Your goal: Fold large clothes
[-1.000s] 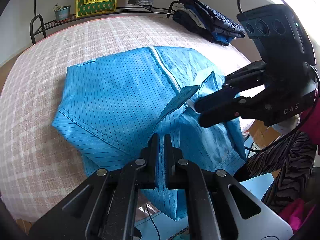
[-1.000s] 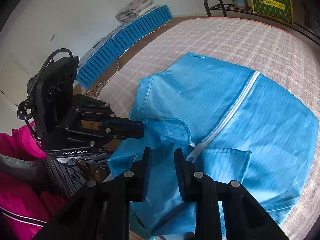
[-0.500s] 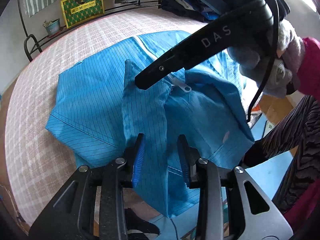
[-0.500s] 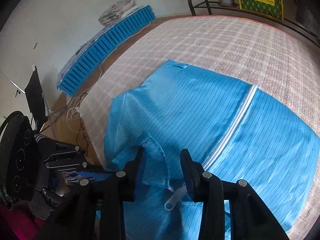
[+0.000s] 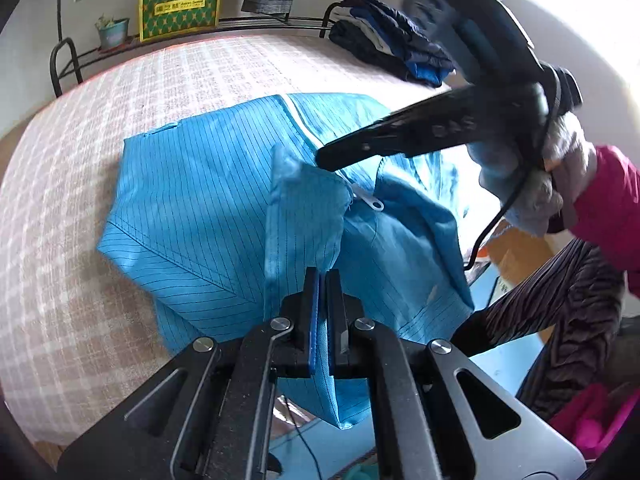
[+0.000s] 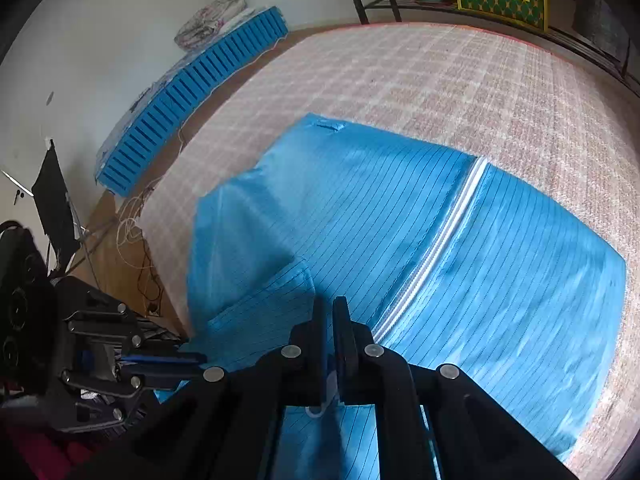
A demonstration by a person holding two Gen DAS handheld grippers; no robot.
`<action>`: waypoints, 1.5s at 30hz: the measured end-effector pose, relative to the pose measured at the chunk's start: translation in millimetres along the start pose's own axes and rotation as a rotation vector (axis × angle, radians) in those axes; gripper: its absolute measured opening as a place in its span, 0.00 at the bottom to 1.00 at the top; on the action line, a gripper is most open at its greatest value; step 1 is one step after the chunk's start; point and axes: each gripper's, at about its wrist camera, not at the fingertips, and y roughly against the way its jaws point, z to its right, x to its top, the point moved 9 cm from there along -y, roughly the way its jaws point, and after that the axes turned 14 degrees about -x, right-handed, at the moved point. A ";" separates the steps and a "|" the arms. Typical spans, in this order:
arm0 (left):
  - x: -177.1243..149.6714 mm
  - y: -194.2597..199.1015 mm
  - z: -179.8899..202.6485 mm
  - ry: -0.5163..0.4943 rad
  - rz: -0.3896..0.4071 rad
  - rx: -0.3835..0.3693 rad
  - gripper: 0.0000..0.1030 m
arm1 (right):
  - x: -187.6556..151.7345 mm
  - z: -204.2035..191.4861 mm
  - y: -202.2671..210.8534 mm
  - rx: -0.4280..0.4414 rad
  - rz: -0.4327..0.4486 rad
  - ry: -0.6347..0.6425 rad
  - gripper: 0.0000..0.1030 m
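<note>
Moved: both grippers, open half a second ago, have just closed. Left gripper (image 5: 323, 280) clamped on blue jacket (image 5: 208, 200) collar edge; right gripper (image 6: 330, 312) clamped on fabric beside zipper (image 6: 436, 248). Jacket lies on bed (image 5: 100, 120), stretching away from both grippers.

Left wrist fisheye sits close behind the left gripper (image 5: 323, 280), angled steeply down across the blue garment (image 5: 200, 184) toward the far shelf rack (image 5: 80, 56). Right wrist fisheye does likewise behind the right gripper (image 6: 330, 312), facing the blue crate (image 6: 192, 100) side. Both share garment, checked bed cover (image 6: 420, 80), green-yellow box (image 5: 180, 2).
</note>
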 end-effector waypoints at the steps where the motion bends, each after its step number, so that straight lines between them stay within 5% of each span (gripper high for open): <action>1: 4.2 4.7 -3.6 0.013 0.014 -0.001 0.09 | -1.6 3.4 12.8 0.002 0.026 -0.019 0.23; 2: 7.0 8.8 -8.1 0.022 0.023 0.018 0.19 | -4.7 7.4 26.2 0.000 0.052 -0.040 0.32; 4: 8.5 16.3 -15.0 0.047 0.036 0.033 0.28 | -17.5 16.1 50.1 -0.019 0.081 -0.078 0.34; 9: -9.6 30.2 -15.3 0.147 0.029 0.022 0.28 | -76.8 37.5 74.7 -0.110 0.029 -0.217 0.42; 14: -36.6 29.6 -11.3 0.175 -0.027 0.059 0.28 | -131.2 27.7 49.1 -0.085 -0.104 -0.338 0.42; 19: -52.4 21.6 -4.8 0.170 -0.070 0.080 0.28 | -146.4 17.7 22.9 -0.059 -0.171 -0.394 0.42; 23: -36.5 32.6 -9.2 0.151 -0.025 0.107 0.28 | -144.0 18.2 26.7 -0.098 -0.152 -0.359 0.42; 28: 5.3 29.3 -2.8 0.132 -0.008 0.018 0.28 | -142.8 25.2 41.2 -0.138 -0.105 -0.351 0.42; 35: 44.6 -26.9 20.2 0.185 -0.075 -0.146 0.28 | -137.9 10.3 31.4 -0.281 -0.078 -0.220 0.41; 39: 51.4 -54.1 23.2 0.241 -0.108 -0.189 0.28 | -142.1 9.6 26.3 -0.302 -0.089 -0.203 0.27; 41: 53.4 -64.6 19.5 0.252 -0.119 -0.177 0.28 | -145.2 4.1 26.1 -0.310 -0.090 -0.195 0.09; 45: 54.7 -82.3 9.7 0.212 -0.132 -0.091 0.28 | -145.1 -4.6 36.7 -0.309 -0.068 -0.170 0.00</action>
